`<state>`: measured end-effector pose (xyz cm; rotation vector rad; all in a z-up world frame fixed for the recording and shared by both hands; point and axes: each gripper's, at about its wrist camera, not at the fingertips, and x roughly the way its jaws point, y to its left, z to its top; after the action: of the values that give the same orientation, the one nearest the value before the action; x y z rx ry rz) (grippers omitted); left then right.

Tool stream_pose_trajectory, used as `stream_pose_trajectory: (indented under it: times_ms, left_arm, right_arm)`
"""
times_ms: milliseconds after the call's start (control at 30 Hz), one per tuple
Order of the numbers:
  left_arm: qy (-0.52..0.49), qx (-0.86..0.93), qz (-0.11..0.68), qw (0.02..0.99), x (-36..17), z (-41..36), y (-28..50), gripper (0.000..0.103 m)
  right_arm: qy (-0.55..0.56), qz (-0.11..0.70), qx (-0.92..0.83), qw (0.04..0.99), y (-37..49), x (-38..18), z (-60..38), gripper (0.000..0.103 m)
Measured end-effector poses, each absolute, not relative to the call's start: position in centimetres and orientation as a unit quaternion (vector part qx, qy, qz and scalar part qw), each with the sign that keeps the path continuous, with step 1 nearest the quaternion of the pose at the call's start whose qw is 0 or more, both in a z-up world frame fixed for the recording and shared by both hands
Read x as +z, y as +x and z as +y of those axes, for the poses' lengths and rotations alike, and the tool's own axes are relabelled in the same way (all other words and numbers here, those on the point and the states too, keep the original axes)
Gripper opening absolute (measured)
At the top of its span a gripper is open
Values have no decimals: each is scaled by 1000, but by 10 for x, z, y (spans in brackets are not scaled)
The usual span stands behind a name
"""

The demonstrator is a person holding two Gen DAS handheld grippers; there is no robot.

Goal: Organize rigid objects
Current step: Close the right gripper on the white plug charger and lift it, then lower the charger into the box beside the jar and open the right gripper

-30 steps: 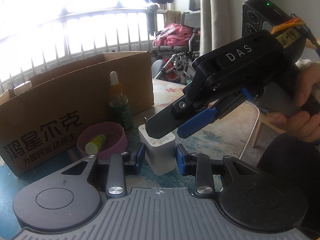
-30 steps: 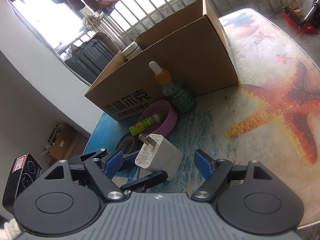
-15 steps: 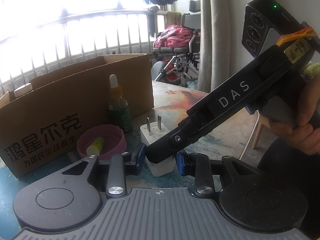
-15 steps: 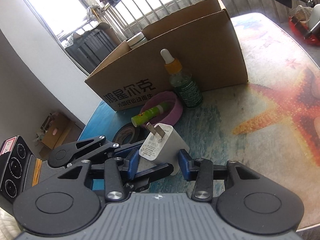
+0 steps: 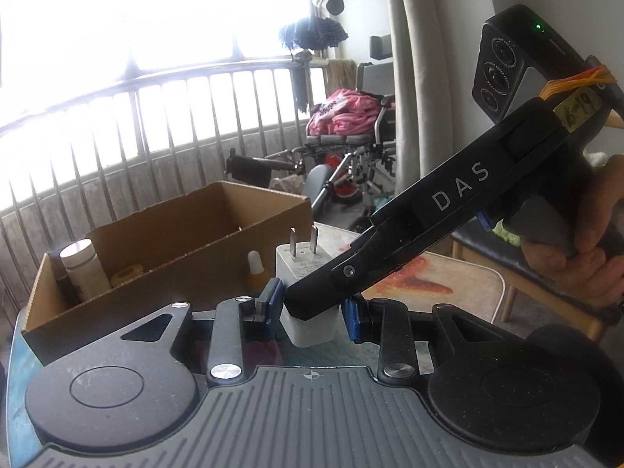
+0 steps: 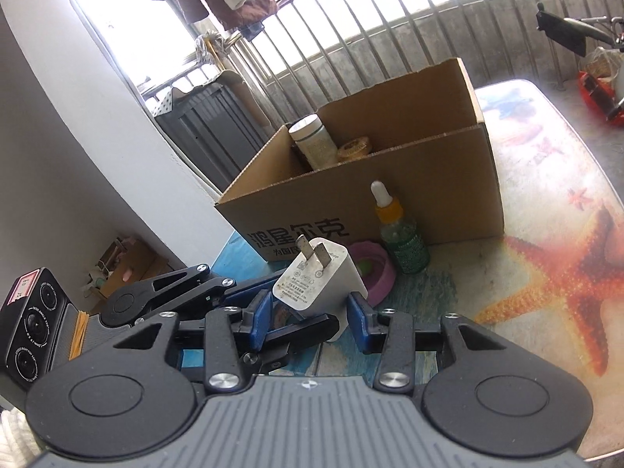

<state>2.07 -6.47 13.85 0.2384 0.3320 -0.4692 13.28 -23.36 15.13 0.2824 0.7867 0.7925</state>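
Note:
A white plug charger (image 6: pixel 321 277) with two metal prongs is held up off the table. My right gripper (image 6: pixel 310 312) is shut on its body, prongs tilted up to the left. In the left wrist view the charger (image 5: pixel 300 265) stands between my left gripper's (image 5: pixel 312 306) blue pads (image 5: pixel 273 300), which sit at its sides; whether they press it I cannot tell. The right gripper's black finger (image 5: pixel 343 277) crosses in front. The open cardboard box (image 6: pixel 390 179) stands behind, holding a white cylinder (image 6: pixel 312 140) and a small round tin (image 6: pixel 353 148).
A green dropper bottle (image 6: pixel 401 234) stands against the box front. A pink bowl (image 6: pixel 374 269) with a small green tube lies beside it. The table has a starfish print (image 6: pixel 565 273). A wheelchair with pink cloth (image 5: pixel 343 117) and a railing are beyond.
Both grippers have risen with the charger, lifting it off the table. The right gripper went from open around it to shut on it. The box interior now shows.

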Motion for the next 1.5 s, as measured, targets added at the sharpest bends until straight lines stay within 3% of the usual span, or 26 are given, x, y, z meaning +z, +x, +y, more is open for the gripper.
stream_pose_trajectory:
  times_ms: [233,400,733,1100,1500]
  left_arm:
    - [129,-196,143,962,191,-52,79,31]
    - [124,-191,174,958,206,-34,147,31]
    - [114,-202,282,931,176,-4,256,31]
    - [166,-192,398,882,139,3,307,31]
    - [224,-176,417,863,130,-14,322,32]
  right_arm:
    - [87,343,398,846,188,223,-193,45]
    - [97,352,400,840,251,240,-169,45]
    - [88,408,370,830,358,205,-136,45]
    - [55,507,345,788,423,152,-102,42]
    - [55,540,313,779,449,119,-95,40]
